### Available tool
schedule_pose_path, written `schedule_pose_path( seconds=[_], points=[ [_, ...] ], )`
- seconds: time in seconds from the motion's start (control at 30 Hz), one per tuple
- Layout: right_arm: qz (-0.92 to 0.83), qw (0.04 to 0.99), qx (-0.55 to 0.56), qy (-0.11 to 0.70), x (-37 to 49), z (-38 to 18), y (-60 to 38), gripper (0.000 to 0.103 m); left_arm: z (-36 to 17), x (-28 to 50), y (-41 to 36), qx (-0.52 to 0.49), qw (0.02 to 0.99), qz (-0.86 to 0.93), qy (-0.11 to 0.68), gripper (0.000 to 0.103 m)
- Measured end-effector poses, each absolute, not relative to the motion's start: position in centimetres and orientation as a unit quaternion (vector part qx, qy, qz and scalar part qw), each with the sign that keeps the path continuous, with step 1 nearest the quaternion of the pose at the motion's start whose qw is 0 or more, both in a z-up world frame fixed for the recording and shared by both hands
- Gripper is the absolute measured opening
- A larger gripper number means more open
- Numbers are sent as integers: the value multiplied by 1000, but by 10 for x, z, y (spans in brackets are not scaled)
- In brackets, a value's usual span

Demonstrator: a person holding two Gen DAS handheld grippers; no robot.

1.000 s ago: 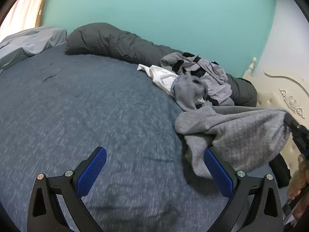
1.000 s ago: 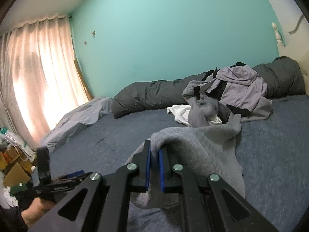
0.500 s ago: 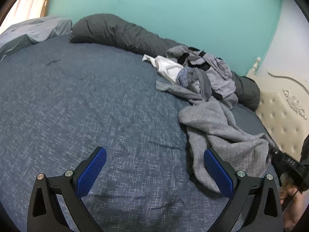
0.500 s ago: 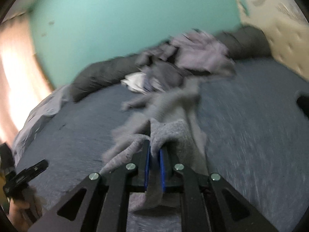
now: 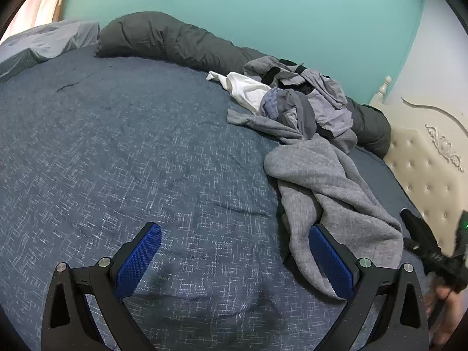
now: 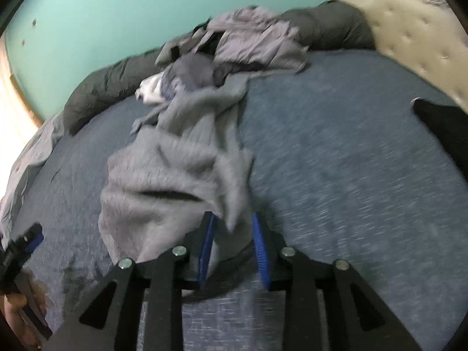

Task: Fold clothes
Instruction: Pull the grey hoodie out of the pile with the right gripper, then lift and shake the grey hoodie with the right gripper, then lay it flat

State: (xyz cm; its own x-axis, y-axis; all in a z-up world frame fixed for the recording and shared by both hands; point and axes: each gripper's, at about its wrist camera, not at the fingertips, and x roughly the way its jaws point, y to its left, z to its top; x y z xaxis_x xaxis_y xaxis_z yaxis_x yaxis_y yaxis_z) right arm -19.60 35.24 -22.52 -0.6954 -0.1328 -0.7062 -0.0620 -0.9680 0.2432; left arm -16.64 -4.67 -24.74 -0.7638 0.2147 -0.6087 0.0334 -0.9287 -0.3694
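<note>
A light grey knit garment (image 5: pixel 330 181) lies crumpled on the blue bed cover (image 5: pixel 117 146), stretching from the clothes pile toward the near right. My right gripper (image 6: pixel 232 234) is low over the bed and its jaws are opening. A fold of the grey garment (image 6: pixel 175 169) still hangs between the blue pads, with a gap showing at the right pad. My left gripper (image 5: pixel 234 257) stands wide open over bare cover, its right finger beside the garment's near edge. The right gripper (image 5: pixel 424 245) shows at the far right of the left wrist view.
A pile of grey, white and black clothes (image 5: pixel 301 99) sits at the back right against a rolled dark duvet (image 5: pixel 175 41). A cream tufted headboard (image 5: pixel 424 158) bounds the right side. Something black (image 6: pixel 438 122) lies on the bed's right edge.
The grey garment, held up a second ago, has come down onto the bed. The right gripper sank and tilted downward, and its shut jaws have parted. The left gripper dropped a little.
</note>
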Motion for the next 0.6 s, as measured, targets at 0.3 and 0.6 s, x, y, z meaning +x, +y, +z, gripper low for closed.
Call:
schedule_pose_path(
  seconds=[0.3,0.6],
  points=[
    [-908,96,384,-139,-203,-200,328,43,-243,-163,-46,-341,44,924,-169,103],
    [-882,116,436,-139,-205,-243,297,54,-244,-162,-52,-344,47,921,-174,103]
  ],
)
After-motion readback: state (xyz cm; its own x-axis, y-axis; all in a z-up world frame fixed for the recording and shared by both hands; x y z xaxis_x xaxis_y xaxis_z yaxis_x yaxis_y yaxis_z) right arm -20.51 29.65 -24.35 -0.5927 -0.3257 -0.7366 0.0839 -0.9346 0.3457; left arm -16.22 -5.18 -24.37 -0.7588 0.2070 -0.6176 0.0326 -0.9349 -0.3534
